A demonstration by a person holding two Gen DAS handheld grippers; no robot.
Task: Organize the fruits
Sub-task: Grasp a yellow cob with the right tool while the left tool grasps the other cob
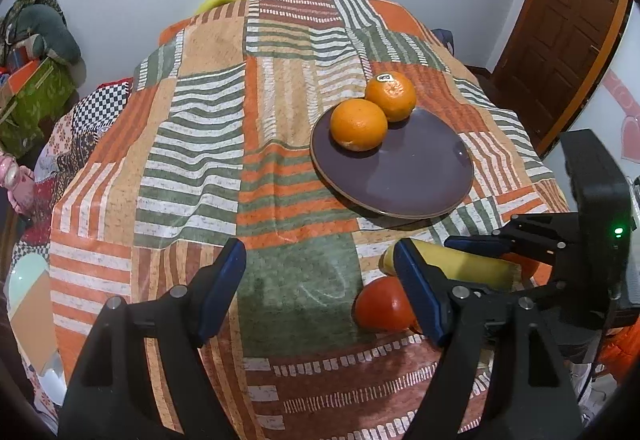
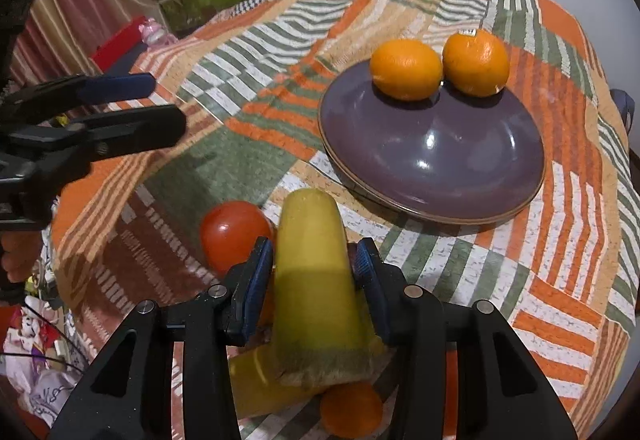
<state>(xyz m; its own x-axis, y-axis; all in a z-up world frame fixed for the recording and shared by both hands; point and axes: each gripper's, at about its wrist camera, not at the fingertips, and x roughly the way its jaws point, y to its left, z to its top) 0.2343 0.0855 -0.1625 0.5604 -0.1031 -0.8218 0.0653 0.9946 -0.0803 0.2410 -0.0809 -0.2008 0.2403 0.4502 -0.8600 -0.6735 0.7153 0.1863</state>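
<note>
Two oranges (image 2: 406, 69) already sit on my purple plate (image 2: 432, 159), while my right gripper (image 2: 316, 260) pinches the banana (image 2: 310, 240) on the bench beside the tomato (image 2: 234, 232), my left gripper (image 1: 320, 276) spread and empty, so most fruit remains.
</note>
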